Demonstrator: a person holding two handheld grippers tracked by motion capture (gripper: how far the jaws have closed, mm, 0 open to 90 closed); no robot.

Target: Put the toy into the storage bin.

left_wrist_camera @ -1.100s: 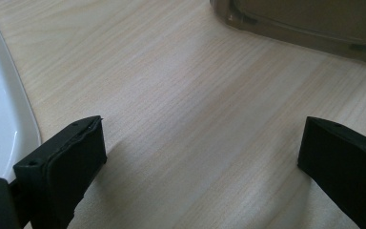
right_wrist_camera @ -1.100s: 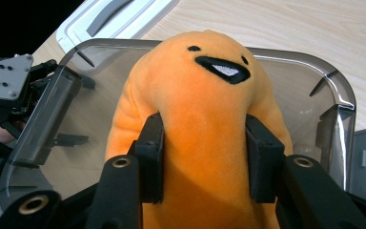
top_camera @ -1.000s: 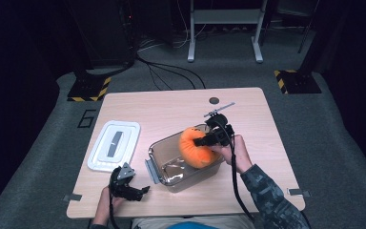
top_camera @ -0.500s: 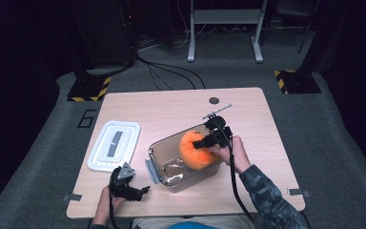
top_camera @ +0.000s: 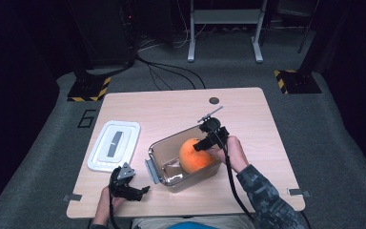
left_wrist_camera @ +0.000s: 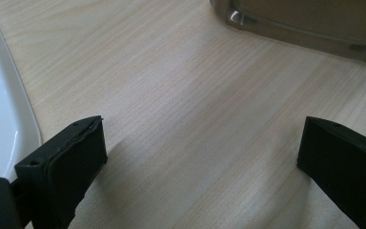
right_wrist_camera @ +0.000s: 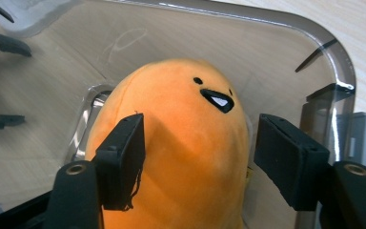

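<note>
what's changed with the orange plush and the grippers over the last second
The right gripper has just been opening its fingers: the orange plush toy sits between them, now released and resting lower inside the clear plastic container. The left gripper stayed open near the table edge, and the white lid has not moved.

White container lid (top_camera: 114, 145) lies flat on the wooden table (top_camera: 171, 109), near its left edge. Round dark grommet (top_camera: 214, 100) near the far edge. Beyond the table: grey carpet, black cables (top_camera: 167, 71), two hazard-striped stand bases (top_camera: 88, 88), metal frame legs (top_camera: 224, 33).
</note>
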